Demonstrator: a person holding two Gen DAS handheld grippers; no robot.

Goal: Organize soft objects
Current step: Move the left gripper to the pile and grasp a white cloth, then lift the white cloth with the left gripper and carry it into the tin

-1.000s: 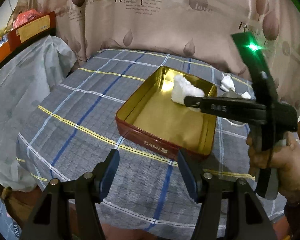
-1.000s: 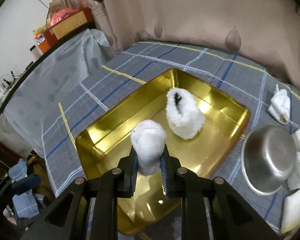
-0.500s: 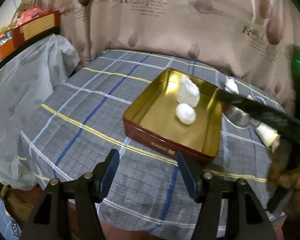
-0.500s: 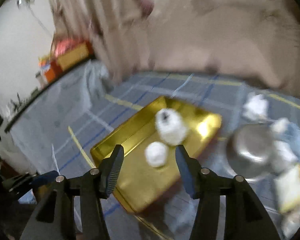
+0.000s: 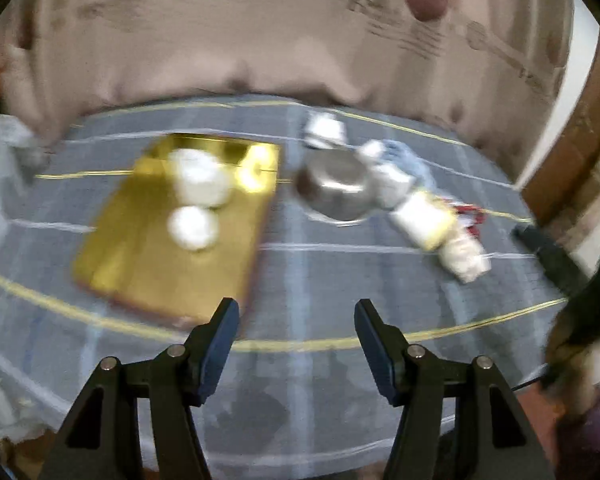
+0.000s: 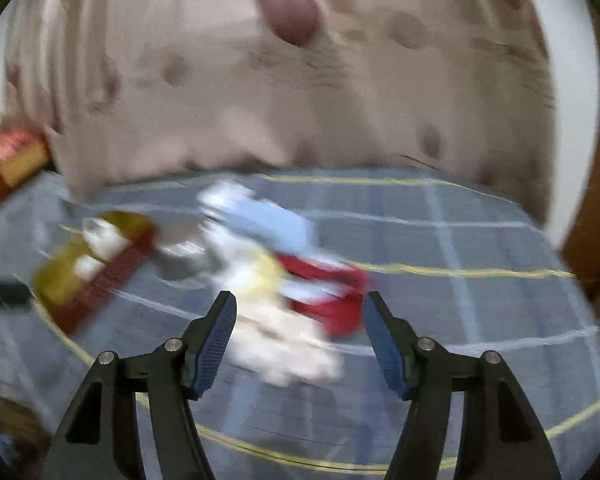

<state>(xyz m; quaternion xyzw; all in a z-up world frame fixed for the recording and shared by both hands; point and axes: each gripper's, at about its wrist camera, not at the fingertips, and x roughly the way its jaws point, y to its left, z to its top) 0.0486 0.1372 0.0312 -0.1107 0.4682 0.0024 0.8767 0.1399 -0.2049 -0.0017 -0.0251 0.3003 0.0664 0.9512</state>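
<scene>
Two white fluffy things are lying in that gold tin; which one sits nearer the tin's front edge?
The smaller round white ball. It lies about mid-tin, closer to the front edge, while the larger white fluffy piece sits behind it toward the tin's far end.

Both views are smeared by motion. In the right wrist view, the pile of soft white, pale blue and red items [image 6: 284, 280] at centre blurs into streaks, so single pieces cannot be told apart; the gold, red-walled tin [image 6: 96, 268] at left is a smudge. In the left wrist view, the two white fluffy objects [image 5: 196, 200] in the tin lack sharp outlines. The black right gripper [image 5: 556, 264] is cut off by the right edge, its jaws unseen there.
</scene>
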